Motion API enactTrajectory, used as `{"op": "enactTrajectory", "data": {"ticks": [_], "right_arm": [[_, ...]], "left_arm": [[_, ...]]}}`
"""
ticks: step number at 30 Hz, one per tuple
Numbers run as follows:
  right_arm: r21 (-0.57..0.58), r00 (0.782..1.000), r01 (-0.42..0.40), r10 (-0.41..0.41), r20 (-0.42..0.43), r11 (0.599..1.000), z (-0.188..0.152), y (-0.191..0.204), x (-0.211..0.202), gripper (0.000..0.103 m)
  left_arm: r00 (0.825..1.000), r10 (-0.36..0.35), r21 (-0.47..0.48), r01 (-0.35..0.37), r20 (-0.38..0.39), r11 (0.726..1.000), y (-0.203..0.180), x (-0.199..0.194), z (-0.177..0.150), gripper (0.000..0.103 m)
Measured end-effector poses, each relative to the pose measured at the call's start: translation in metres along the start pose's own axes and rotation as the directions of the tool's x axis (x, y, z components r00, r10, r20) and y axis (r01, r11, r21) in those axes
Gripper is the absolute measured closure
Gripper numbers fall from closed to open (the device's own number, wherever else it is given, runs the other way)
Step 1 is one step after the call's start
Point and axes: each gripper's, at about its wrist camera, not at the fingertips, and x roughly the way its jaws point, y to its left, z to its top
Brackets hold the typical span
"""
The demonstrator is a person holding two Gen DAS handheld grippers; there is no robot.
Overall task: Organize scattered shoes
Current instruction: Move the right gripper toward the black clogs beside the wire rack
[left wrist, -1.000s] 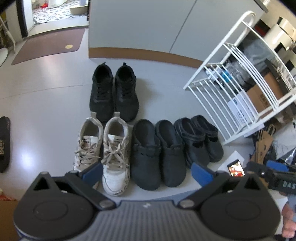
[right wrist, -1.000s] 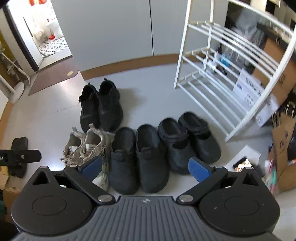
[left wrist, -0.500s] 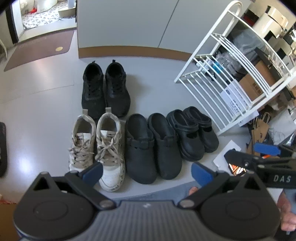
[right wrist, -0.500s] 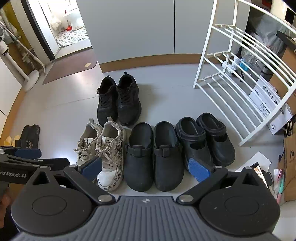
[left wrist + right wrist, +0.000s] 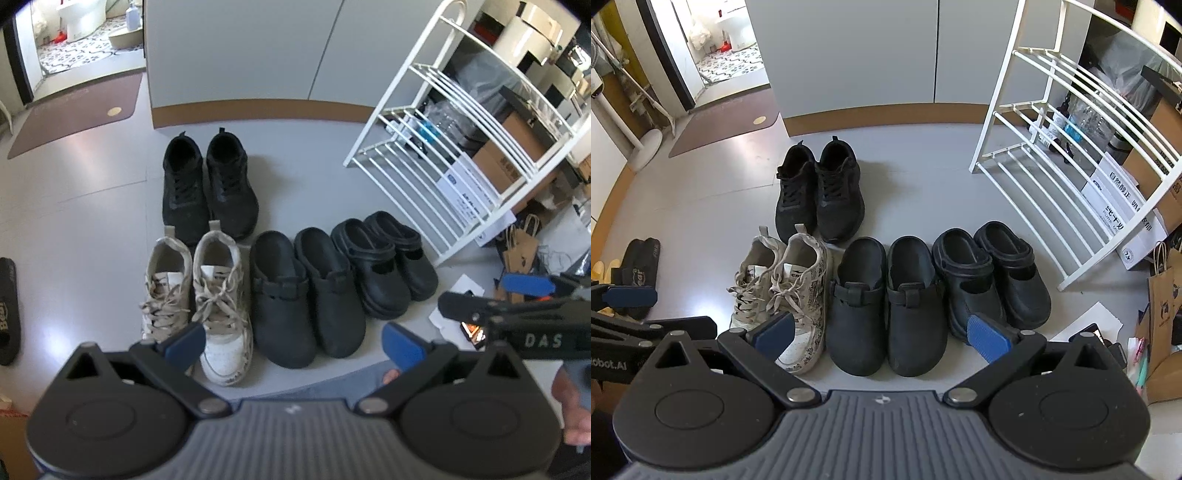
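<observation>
Hovering above the floor, the left gripper (image 5: 291, 338) and right gripper (image 5: 882, 332) both hang released and empty, apparently surveying; beside the white rack (image 5: 1067, 177) four pairs sit matched, toes this way: two black sneakers (image 5: 820, 195), two beige sneakers (image 5: 783, 291), two black clogs (image 5: 886, 302), two strapped clogs (image 5: 993, 273); looks tidy already.

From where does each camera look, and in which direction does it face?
Left wrist: sits on the left gripper, looks down over open fingers at the shoes; the right gripper and a hand show at right.
Right wrist: sits on the right gripper, same downward look; the left gripper shows at left.
Shared: white sneakers, white rack.
</observation>
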Motion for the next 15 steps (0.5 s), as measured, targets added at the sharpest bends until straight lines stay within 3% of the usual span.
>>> {"op": "enactTrajectory", "data": {"ticks": [15], "right_arm": [[0.010,0.999,-0.007,0.008,-0.042,1.000,0.005,-0.020,0.021,0.008]], "left_arm": [[0.999,0.043,0.094,-0.041,-0.019,0.995,0.004,0.019,0.020,0.001]]}}
